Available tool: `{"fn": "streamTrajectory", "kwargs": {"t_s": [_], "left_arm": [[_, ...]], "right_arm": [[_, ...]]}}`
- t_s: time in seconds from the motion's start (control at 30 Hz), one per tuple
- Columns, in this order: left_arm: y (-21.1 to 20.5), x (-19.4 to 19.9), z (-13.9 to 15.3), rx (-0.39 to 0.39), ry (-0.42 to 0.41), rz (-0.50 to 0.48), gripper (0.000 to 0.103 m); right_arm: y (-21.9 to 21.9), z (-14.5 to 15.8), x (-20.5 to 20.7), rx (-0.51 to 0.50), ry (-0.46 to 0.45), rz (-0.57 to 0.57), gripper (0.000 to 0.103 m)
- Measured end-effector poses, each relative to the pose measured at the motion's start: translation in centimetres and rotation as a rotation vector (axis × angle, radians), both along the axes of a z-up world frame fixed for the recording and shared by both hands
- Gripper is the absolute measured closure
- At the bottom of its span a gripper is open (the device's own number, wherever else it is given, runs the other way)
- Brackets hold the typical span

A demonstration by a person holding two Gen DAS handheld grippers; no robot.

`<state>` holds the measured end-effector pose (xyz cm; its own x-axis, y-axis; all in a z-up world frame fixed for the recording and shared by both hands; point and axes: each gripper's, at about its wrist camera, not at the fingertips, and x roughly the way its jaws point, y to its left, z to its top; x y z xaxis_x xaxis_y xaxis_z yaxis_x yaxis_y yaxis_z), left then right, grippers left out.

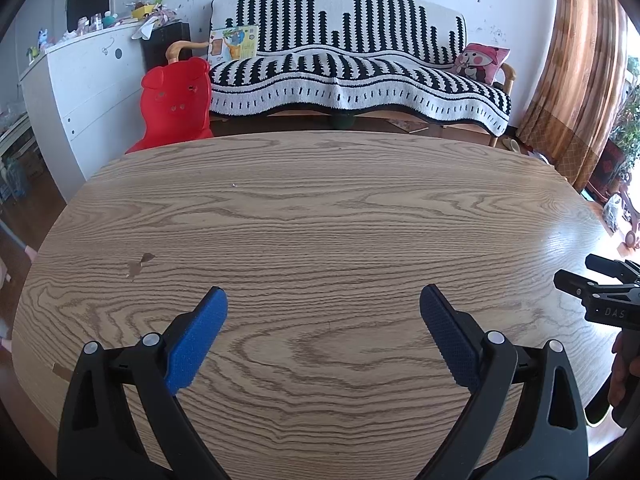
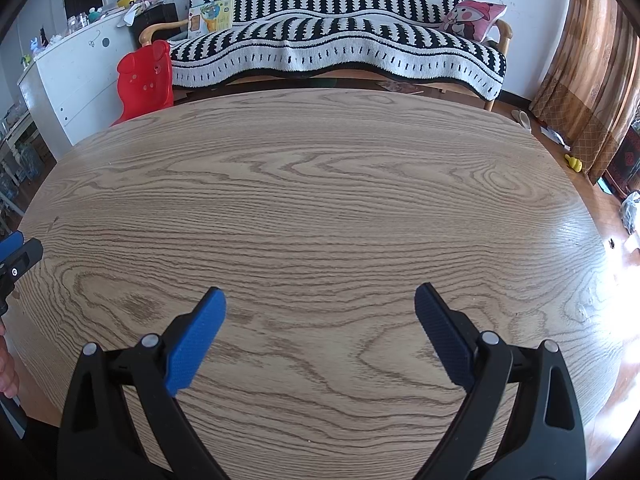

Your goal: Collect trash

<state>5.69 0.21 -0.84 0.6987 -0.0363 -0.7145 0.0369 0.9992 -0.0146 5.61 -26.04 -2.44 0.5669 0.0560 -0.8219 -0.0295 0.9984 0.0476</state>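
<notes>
Notably, no trash item is in view on the wooden table (image 1: 320,208) from either wrist camera; only a tiny pale speck (image 1: 233,185) lies toward the far left of the top, too small to identify, and a dark chip or stain (image 1: 140,264) marks the veneer. Direction and long axis of any target cannot be given; neither hand is judged nearer.

Left gripper (image 1: 323,300): released, blue pads wide apart, nothing between them, poised over the near table edge.
Right gripper (image 2: 320,300): likewise spread and empty, just beside the left, at the table's right half.

Writing: "DAS" partly legible on the right gripper's body in the left view; the rest is cut off. A printed box (image 1: 234,43) on the sofa (image 1: 360,68) carries illegible text.

Surroundings: red chair (image 1: 176,100), pink cushion (image 1: 482,62), white cabinet (image 1: 80,92), curtain (image 1: 580,60).
</notes>
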Motion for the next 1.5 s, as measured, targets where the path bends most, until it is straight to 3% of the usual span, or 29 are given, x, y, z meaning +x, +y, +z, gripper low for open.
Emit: {"fn": "streamTrajectory", "kwargs": {"t_s": [1.5], "left_arm": [[0.22,-0.13,0.33,-0.010,0.017,0.008,0.009]], "right_arm": [[0.34,-0.15,0.12,-0.020,-0.004,-0.004,0.011]]}}
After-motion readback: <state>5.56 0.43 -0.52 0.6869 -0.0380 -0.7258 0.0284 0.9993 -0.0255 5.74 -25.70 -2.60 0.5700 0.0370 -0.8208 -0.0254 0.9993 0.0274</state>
